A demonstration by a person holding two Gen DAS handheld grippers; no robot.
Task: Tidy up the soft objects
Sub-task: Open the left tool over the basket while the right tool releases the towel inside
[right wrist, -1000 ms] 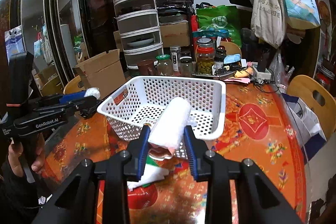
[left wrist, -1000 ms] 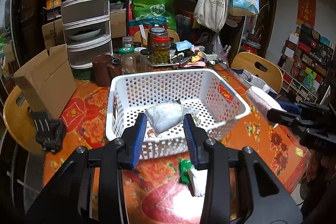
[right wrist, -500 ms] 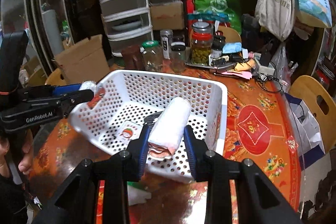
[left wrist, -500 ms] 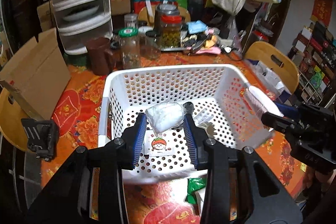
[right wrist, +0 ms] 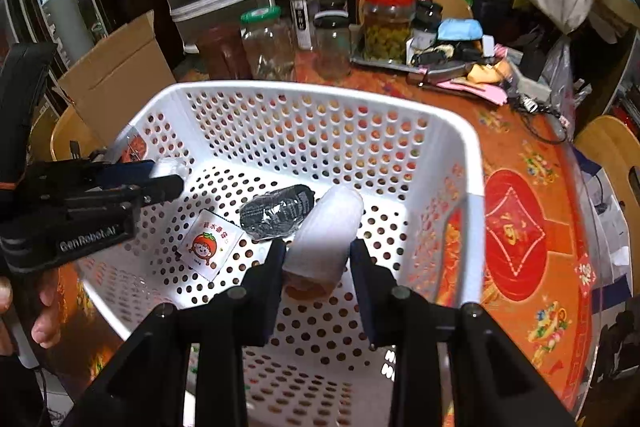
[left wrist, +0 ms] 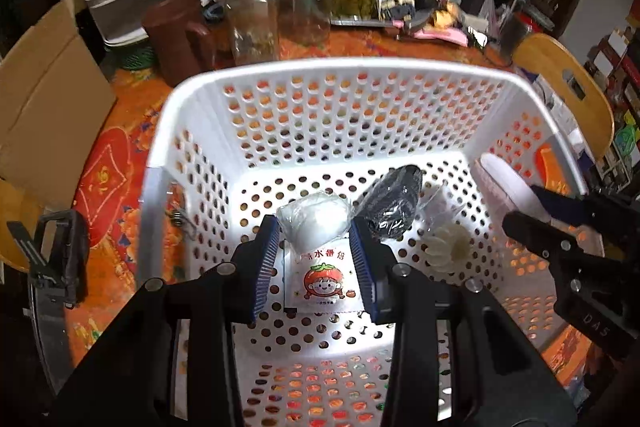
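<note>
Cluttered with jars, a brown jug (left wrist: 176, 35), a cardboard box (left wrist: 44, 95) and hanging bags, the red and orange patterned table (right wrist: 516, 227) is carrying a white perforated basket (left wrist: 200, 131) right in front of me. Both of my grippers are hanging over its open top, pointing steeply down.

I am holding the left gripper (left wrist: 314, 245) part-way closed, its blue pads pinching a white soft bundle in clear plastic wrap (left wrist: 314, 221) above the basket floor. Below it a small white packet printed with a tomato cartoon (left wrist: 322, 277) is lying flat on the floor. Just right of that a black item in clear wrap (left wrist: 394, 205) is resting, and further right a white ruffled piece (left wrist: 446, 249).

I am keeping the right gripper (right wrist: 318, 257) clamped on a white rolled cloth (right wrist: 326, 229), which is sticking up and away from the pads, above the near right part of the basket. From the left wrist view this roll is showing against the basket's right wall.

A person's fingers (right wrist: 44, 323) are showing at the left edge of the right wrist view, under the left gripper's handle.
</note>
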